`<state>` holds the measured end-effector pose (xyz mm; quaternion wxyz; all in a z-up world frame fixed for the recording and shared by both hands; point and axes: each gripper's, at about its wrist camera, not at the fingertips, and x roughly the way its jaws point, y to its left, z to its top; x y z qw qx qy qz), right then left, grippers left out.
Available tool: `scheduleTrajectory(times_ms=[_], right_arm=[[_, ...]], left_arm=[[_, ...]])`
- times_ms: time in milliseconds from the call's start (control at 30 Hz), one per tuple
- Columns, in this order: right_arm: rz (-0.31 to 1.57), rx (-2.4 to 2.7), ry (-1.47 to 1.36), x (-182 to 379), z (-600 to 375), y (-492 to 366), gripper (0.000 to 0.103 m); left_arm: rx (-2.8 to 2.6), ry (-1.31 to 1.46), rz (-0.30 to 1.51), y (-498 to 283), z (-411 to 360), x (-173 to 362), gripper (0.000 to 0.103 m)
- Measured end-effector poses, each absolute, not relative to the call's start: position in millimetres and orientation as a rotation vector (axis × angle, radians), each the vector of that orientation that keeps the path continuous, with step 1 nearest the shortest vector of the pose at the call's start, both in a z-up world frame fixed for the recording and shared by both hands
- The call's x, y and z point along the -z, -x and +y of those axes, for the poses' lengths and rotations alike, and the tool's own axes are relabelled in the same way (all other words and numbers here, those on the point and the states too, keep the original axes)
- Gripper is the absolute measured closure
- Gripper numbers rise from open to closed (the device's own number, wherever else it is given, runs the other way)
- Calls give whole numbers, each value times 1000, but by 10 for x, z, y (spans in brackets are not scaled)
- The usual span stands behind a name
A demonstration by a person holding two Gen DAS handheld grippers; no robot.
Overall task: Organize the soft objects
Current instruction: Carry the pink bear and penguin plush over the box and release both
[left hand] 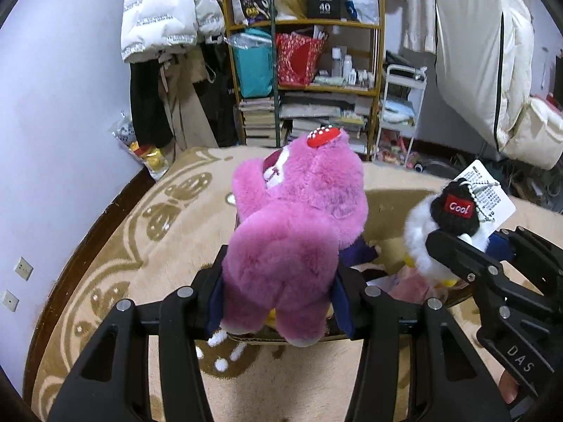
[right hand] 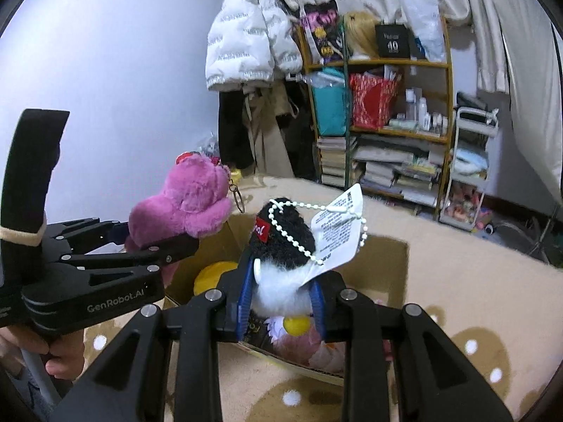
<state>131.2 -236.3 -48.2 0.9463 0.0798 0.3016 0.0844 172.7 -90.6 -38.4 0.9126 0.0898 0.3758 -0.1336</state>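
1. Filling the middle of the left wrist view, the pink plush bear [left hand: 295, 242] sits pinched between the blue pads of the left gripper [left hand: 278, 302], whose jaws are closed on its body.
2. At centre in the right wrist view, the white plush with a black cap [right hand: 281, 267] is clamped by the right gripper [right hand: 281, 299]; its paper tag [right hand: 337, 225] hangs from a bead chain.
3. Below both toys lies an open cardboard box [right hand: 383, 263] with other soft toys inside.
4. The box rests on a beige patterned blanket [left hand: 140, 232].
5. A cluttered shelf [left hand: 302, 81] fills the upper centre, against the wall.
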Motion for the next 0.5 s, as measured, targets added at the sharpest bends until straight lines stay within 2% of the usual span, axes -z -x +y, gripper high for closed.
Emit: scheduleTrajectory(times_ms=[367, 500], right_arm=[[690, -186, -243, 796, -2475, -1384, 70], [686, -181, -232, 776, -2466, -1365, 65]], left_arm=[[280, -190, 854, -1820, -925, 708, 50], [268, -173, 861, -1807, -892, 713, 49]])
